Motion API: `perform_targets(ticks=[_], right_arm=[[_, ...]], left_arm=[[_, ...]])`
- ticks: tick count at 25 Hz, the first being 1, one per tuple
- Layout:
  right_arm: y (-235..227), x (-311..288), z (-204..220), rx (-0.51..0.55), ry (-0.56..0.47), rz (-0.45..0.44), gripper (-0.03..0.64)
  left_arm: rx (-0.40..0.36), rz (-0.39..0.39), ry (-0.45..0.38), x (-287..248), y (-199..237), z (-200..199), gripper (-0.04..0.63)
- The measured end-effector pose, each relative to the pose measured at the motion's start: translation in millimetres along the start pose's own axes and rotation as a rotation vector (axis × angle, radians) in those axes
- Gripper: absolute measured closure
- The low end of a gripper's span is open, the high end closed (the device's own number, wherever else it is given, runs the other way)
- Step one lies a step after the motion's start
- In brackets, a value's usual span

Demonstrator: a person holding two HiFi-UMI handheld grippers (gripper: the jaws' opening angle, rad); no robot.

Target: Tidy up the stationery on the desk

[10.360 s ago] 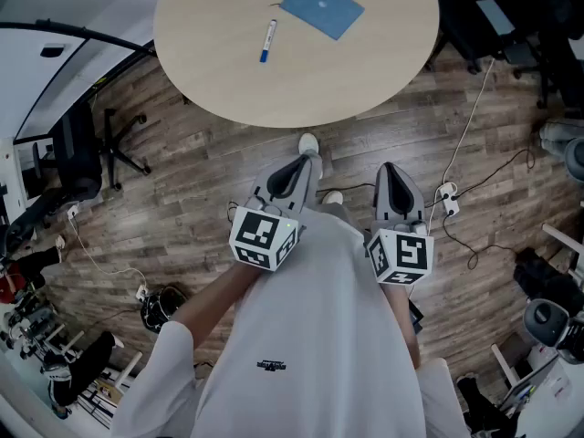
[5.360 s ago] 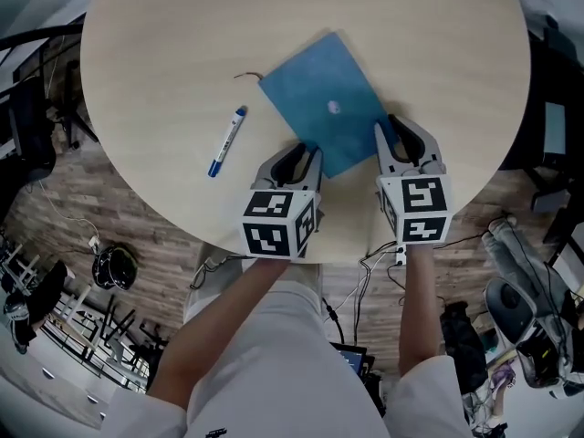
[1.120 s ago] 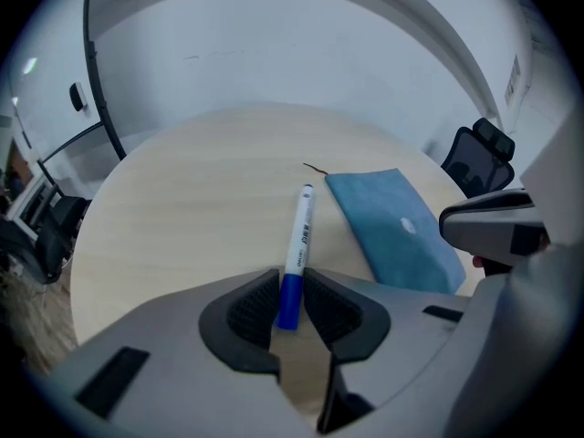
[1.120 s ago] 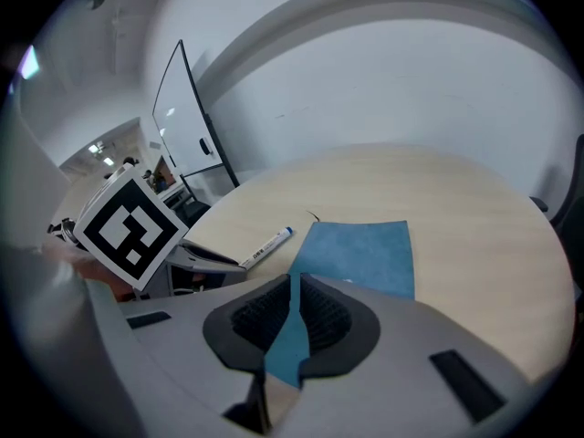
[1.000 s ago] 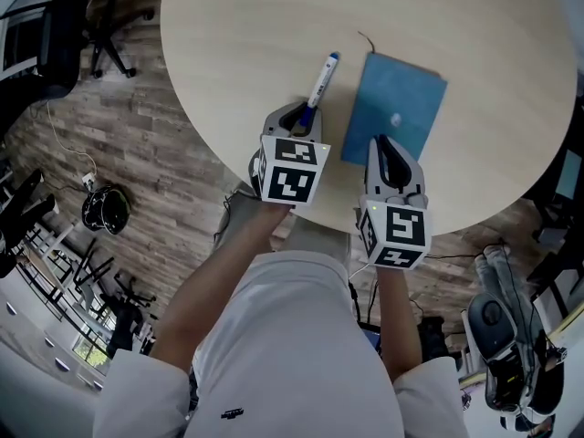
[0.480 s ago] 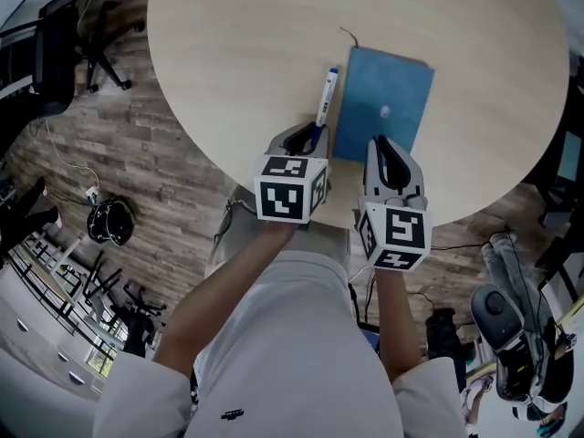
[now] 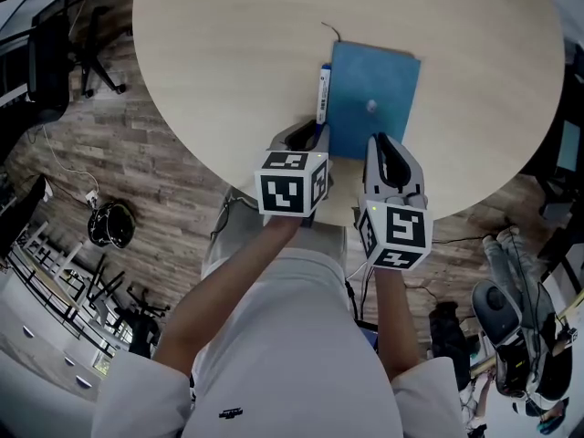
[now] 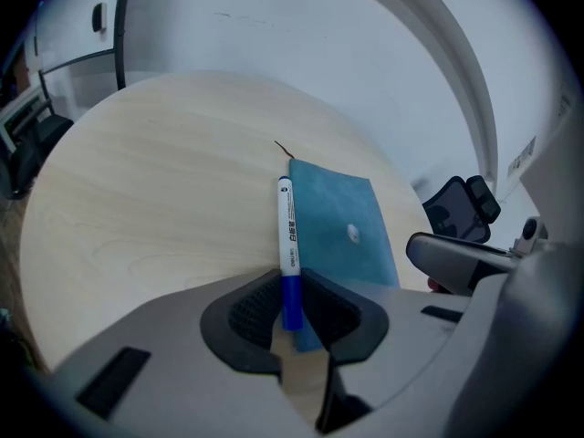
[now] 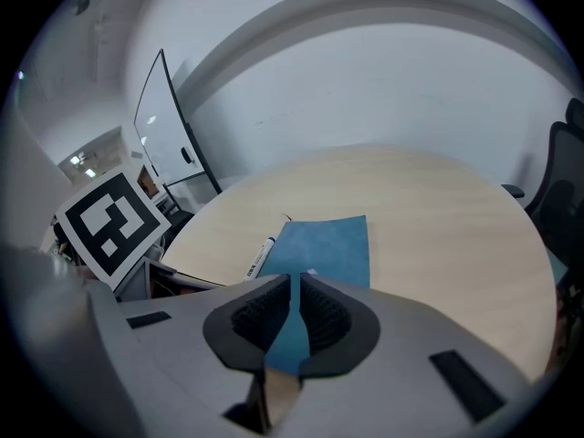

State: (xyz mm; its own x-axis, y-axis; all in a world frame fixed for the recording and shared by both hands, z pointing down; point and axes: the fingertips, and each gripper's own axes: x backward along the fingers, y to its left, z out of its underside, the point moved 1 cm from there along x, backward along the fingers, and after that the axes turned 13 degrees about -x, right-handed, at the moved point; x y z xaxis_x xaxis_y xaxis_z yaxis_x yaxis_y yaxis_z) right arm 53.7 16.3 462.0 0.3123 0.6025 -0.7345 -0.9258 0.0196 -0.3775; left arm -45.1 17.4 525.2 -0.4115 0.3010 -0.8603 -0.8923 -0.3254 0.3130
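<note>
A blue notebook (image 7: pixel 374 108) lies flat on the round pale wooden table (image 7: pixel 219 53), near its front edge. My right gripper (image 7: pixel 388 153) is shut on the notebook's near edge (image 9: pixel 324 245). A white marker with a blue end (image 7: pixel 322 94) lies along the notebook's left side, parallel to it. My left gripper (image 7: pixel 306 140) is shut on the marker's blue end (image 8: pixel 287 231), which sits between the ribbed pads. In the left gripper view the notebook (image 8: pixel 342 231) is just right of the marker. The right gripper view shows the marker (image 9: pixel 258 256) left of the notebook.
A thin dark thread (image 7: pixel 330 33) lies at the notebook's far left corner. Office chairs (image 7: pixel 55 53) stand on the wood-plank floor to the left, cables and gear (image 7: pixel 109 224) lower left. The table's front edge (image 7: pixel 338 213) runs just under both grippers.
My left gripper has carried the marker to the right and turned it, so it now lies straight along the notebook's left edge. The notebook has turned a little in the right gripper.
</note>
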Motion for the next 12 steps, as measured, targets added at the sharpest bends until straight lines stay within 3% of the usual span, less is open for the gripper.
perform_targets(ticks=[2,7,12], right_arm=[[-3.6,-1.4,-0.9,-0.005,-0.001,0.002,0.56],[-7.5,-4.8,-2.2,-0.022,0.0,0.001,0.56],[-9.1,-7.5,-5.4,-0.031,-0.001,0.006,0.56]], left_arm=[[-0.002,0.014,-0.004,-1.7,-1.1,-0.3,0.52],[-0.026,0.077,0.004,-4.7,-9.9,0.4,0.43],[-0.046,0.074,0.014,-4.5,-12.4,-0.4,0.419]])
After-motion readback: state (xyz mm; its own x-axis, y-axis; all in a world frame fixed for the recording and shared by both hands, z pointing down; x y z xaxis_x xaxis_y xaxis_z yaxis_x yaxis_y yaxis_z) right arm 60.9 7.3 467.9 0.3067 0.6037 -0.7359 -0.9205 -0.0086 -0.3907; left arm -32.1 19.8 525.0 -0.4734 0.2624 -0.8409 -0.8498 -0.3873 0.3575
